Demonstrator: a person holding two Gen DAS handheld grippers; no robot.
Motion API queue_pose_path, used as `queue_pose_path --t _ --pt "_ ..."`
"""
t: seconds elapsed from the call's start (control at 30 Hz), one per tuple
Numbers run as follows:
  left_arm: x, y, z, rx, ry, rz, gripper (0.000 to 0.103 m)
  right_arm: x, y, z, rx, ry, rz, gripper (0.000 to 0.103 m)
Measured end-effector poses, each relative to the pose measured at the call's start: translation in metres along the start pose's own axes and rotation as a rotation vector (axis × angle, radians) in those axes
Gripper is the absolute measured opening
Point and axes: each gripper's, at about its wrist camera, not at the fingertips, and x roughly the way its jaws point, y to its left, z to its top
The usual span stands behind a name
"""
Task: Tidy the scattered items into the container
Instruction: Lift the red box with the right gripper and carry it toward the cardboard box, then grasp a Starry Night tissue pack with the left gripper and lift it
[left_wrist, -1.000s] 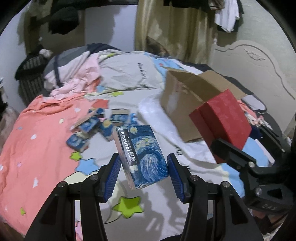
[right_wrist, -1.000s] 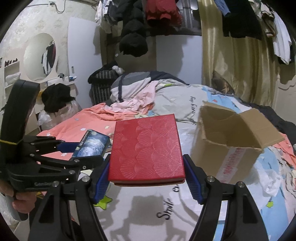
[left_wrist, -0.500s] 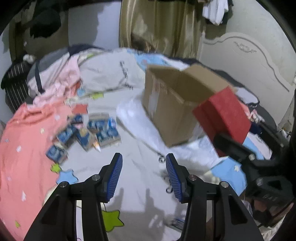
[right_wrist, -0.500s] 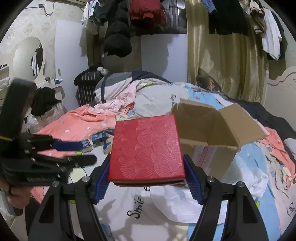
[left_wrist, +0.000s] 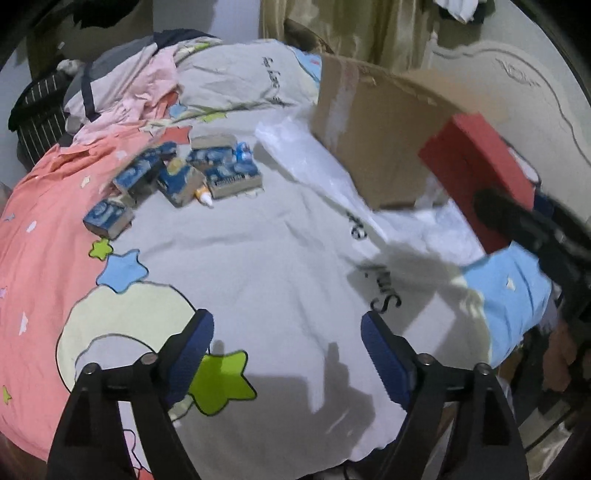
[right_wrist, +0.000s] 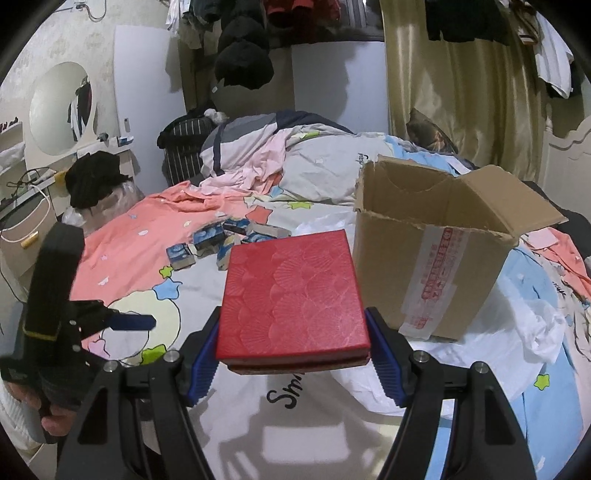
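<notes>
An open cardboard box (right_wrist: 436, 254) stands on the bed, also in the left wrist view (left_wrist: 373, 129). My right gripper (right_wrist: 293, 354) is shut on a flat red box (right_wrist: 295, 295) and holds it above the bed, left of the cardboard box; it shows at the right in the left wrist view (left_wrist: 480, 170). My left gripper (left_wrist: 286, 362) is open and empty above the sheet. Several blue starry-print boxes (left_wrist: 177, 177) lie scattered on the bed beyond it, also in the right wrist view (right_wrist: 221, 243).
Piled clothes and bedding (right_wrist: 266, 151) lie at the back of the bed. A white plastic bag (left_wrist: 295, 147) lies beside the cardboard box. The headboard (left_wrist: 517, 81) is behind the box. A dresser with a round mirror (right_wrist: 59, 110) stands left.
A second ago my left gripper held a blue starry-print box; now it is open, empty and wider. The box is out of sight. The right gripper still holds the red box.
</notes>
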Motion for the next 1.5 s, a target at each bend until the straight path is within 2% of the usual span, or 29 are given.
queue_pose_path --t 0.2,0.4,0.6,0.7,1.0,1.37,1.5 --pt "-0.011 -0.005 0.022 0.025 -0.05 0.013 0.085 0.0 0.004 0.006 -0.006 -0.006 -0.008 0.069" --pt "-0.003 0.003 0.048 0.028 -0.091 0.09 0.09 0.003 0.003 0.016 -0.018 -0.016 -0.026 0.069" --pt "0.014 0.015 0.067 0.016 -0.08 0.112 0.09 0.016 -0.001 0.027 -0.024 -0.022 -0.03 0.069" --pt "0.028 0.02 0.077 0.021 -0.085 0.154 0.09 0.027 -0.002 0.03 -0.027 -0.017 -0.021 0.069" --pt "0.094 0.037 0.111 -0.031 -0.022 0.2 0.09 0.069 -0.004 0.023 -0.021 0.043 0.017 0.069" --pt "0.141 0.051 0.13 -0.059 0.043 0.21 0.09 0.118 -0.023 0.016 0.022 0.111 0.028 0.069" --pt "0.149 0.056 0.137 -0.093 0.029 0.222 0.09 0.128 -0.025 0.015 0.028 0.117 0.044 0.068"
